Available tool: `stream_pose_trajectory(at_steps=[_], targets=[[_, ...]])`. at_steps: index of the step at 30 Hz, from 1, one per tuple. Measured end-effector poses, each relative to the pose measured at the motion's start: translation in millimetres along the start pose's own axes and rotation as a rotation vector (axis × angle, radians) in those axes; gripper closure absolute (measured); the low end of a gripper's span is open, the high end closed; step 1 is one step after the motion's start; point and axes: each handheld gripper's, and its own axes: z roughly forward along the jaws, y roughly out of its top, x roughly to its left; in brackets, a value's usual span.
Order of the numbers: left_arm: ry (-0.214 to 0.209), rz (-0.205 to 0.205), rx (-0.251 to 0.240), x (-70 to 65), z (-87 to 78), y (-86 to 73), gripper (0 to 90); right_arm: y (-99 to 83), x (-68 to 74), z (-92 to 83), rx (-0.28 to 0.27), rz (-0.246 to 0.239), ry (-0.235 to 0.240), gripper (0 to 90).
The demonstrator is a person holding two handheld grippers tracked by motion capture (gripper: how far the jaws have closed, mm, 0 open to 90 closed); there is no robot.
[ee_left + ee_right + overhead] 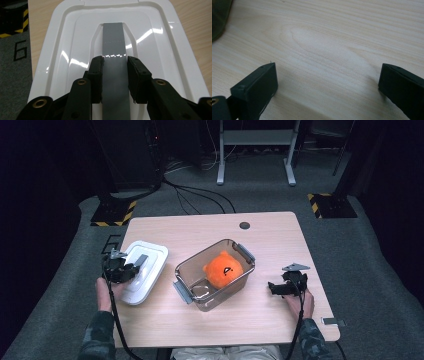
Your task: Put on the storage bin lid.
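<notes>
A white lid (152,257) lies flat near the table's left edge, with a grey handle strip (141,259) along its middle. My left gripper (131,268) is shut on that handle; in the left gripper view the lid (62,50) lies under the gripper (115,61), whose jaws press the handle (113,40) from both sides. A clear plastic box (227,292) stands open mid-table, holding an orange plush toy (223,269). To the right of the box, my right gripper (272,287) hangs open just over bare wood (322,42), with nothing between the jaws of the gripper (328,66).
The box has grey latches at both ends (182,291) and a small metal piece (200,291) inside beside the plush. The wooden table (270,235) has a round grommet (244,225) at the back. Grey carpet, cables and stand legs lie beyond.
</notes>
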Motion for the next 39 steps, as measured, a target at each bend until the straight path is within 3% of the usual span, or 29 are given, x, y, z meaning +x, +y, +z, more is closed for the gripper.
stream_pose_trajectory(at_steps=[28, 39], targets=[[-0.092, 0.133, -0.074, -38.7, -40.0, 58.3, 66.5, 0.0, -0.1, 0.1, 0.0, -0.003, 0.001, 1.3], [-0.152, 0.2, -0.099, -67.4, -51.4, 81.7, 66.4, 0.0, 0.0, 0.0, 0.0, -0.001, 0.0, 1.3]])
